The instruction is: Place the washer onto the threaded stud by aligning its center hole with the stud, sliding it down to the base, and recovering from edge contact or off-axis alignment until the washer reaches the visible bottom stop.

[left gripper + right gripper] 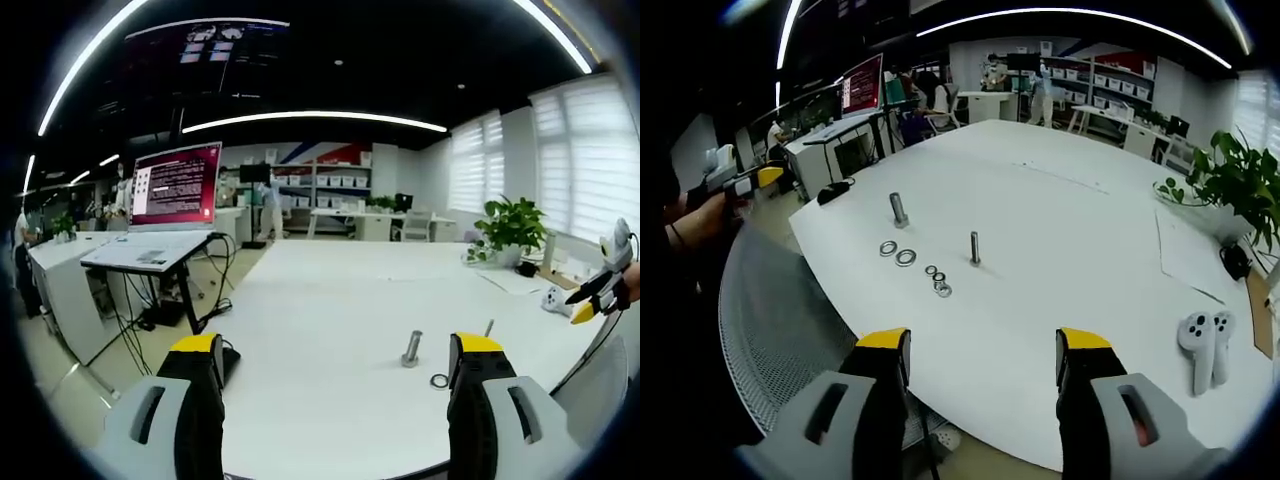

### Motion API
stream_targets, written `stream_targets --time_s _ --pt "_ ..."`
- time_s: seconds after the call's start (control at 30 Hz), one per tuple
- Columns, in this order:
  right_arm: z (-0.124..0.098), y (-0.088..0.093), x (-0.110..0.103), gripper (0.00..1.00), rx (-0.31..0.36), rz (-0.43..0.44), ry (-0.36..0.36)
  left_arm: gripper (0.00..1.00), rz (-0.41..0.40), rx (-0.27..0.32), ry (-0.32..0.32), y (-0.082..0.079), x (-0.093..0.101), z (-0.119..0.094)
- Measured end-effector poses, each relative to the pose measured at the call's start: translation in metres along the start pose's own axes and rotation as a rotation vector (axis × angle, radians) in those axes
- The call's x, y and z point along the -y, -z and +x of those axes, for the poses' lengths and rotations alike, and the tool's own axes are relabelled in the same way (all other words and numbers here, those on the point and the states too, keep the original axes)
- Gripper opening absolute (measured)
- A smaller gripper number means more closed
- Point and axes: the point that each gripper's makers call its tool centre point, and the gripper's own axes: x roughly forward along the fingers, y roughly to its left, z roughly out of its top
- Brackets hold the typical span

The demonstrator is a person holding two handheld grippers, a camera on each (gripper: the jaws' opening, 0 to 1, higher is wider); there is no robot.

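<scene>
Here, smooth white table [1060, 230], two upright metal studs [899, 209], flat ring washers [905, 257], both grippers' fingers spread, empty.

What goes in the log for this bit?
left gripper: open | right gripper: open | washers: on table | stud: bare

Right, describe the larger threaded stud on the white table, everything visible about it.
The larger stud is a grey, metallic-looking post standing upright on the white table, with a wider base at its bottom. Nothing is on it and neither gripper touches it. Two loose washers lie on the table just beside it, apart from its base. A thinner stud stands further along. The left gripper view also shows it.
</scene>
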Motion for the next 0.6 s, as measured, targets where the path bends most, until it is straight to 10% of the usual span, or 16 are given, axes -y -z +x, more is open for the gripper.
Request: stream_targets --time_s 0.6 --pt "0.023 0.018 -0.011 0.59 -0.07 -0.043 -0.033 0.98 0.015 -0.107 0.162 0.044 0.025 0.008"
